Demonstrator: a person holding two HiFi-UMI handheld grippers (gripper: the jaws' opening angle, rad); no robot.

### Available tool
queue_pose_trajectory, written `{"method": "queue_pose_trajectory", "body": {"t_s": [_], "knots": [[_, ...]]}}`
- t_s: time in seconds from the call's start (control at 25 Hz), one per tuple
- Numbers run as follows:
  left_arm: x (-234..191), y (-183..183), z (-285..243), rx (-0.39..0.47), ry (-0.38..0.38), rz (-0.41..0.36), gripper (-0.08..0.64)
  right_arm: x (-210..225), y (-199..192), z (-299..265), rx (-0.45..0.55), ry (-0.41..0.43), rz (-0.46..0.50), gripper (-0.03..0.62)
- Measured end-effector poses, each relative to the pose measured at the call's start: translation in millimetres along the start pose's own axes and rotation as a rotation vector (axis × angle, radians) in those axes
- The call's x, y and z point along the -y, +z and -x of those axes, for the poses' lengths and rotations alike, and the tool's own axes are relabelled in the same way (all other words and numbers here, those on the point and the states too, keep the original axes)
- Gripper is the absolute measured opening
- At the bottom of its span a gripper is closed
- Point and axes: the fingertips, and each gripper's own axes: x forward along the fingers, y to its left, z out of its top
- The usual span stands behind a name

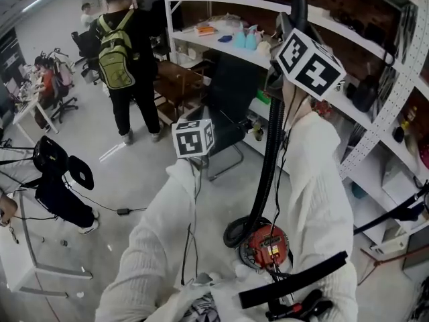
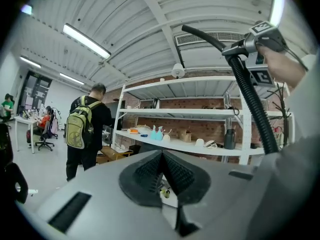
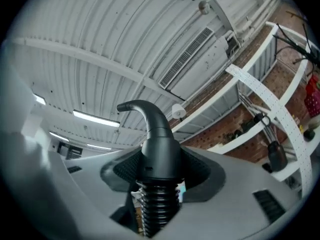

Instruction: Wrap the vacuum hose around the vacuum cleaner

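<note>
The right claw is clamped on the hose, at the cuff where the ribbed part meets the curved end piece. It is held high beside the shelves. From there the hose hangs down to the vacuum on the floor and curls beside its body. The left claw is closed on nothing, lower down and apart from the hose.

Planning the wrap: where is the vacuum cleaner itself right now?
In the head view, the vacuum cleaner sits on the floor, low and right of centre, at the foot of the hose held up by the right gripper.
</note>
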Motion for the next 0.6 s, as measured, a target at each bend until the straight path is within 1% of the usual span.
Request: {"method": "queue_pose_trajectory", "body": {"t_s": [0.12, 0.24, 0.32, 0.36, 0.4, 0.44, 0.48, 0.6], "knots": [[-7.7, -2.9, -1.2, -0.004, -0.001, -0.009, 0.002, -15.9, -54.4, 0.1, -0.082, 0.048, -0.143, 0.242], [-25.2, -23.2, 0.0, -0.039, 0.036, 0.0, 0.002, -36.5, -119.0, 5.6, -0.168, 0.126, -0.272, 0.242], [-40.9, -43.0, 4.5, -0.073, 0.067, 0.024, 0.002, -47.5, -154.3, 5.2, -0.221, 0.161, -0.292, 0.242], [-48.6, -50.8, 7.4, -0.086, 0.08, 0.032, 0.002, -47.7, -160.1, 0.3, -0.231, 0.164, -0.283, 0.241], [-56.9, -56.6, 10.9, -0.094, 0.094, 0.035, 0.002, -45.4, -154.1, -7.6, -0.22, 0.162, -0.271, 0.241], [-65.8, -60.8, 15.2, -0.1, 0.11, 0.034, 0.002, -42.8, -136.1, -16.7, -0.188, 0.162, -0.258, 0.241], [-74.6, -63.8, 19.5, -0.103, 0.125, 0.031, 0.002, -41.7, -108.4, -25.5, -0.138, 0.165, -0.24, 0.241], [-89.6, -60.7, 25.1, -0.105, 0.152, 0.027, 0.002, -47.6, -1.1, -44.1, 0.042, 0.171, -0.14, 0.241]]}}
